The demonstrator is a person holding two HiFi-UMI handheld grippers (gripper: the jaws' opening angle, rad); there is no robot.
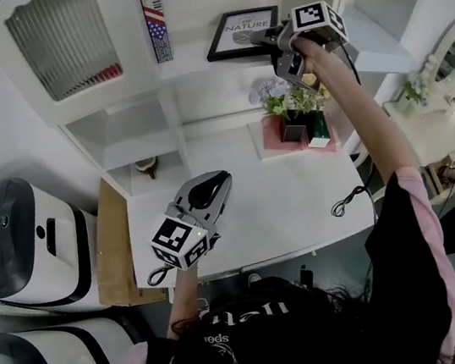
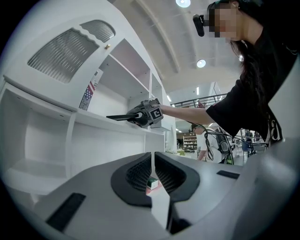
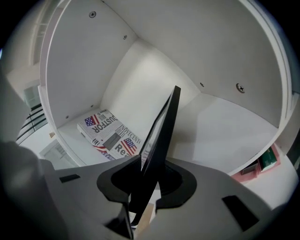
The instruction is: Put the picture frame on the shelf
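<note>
The black picture frame [image 1: 240,32] with a white print lies tilted over the upper shelf [image 1: 191,61] of the white cabinet. My right gripper [image 1: 266,38] is raised to that shelf and shut on the frame's right edge. In the right gripper view the frame [image 3: 161,136] stands edge-on between the jaws of that gripper [image 3: 143,198], filling the gap between their tips and reaching into the compartment. The left gripper view shows the frame [image 2: 123,117] as a thin dark wedge just above the shelf board [image 2: 103,123]. My left gripper [image 1: 213,186] hovers over the white table [image 1: 283,211], shut and holding nothing.
A flag-printed book [image 1: 153,17] stands at the shelf's left and shows again as the book [image 3: 110,133]. Potted plants [image 1: 295,110] sit on a pink mat [image 1: 272,140] on the table, with a black cable [image 1: 346,201] nearby. White machines [image 1: 15,245] stand left. A person's hand [image 1: 449,176] is at right.
</note>
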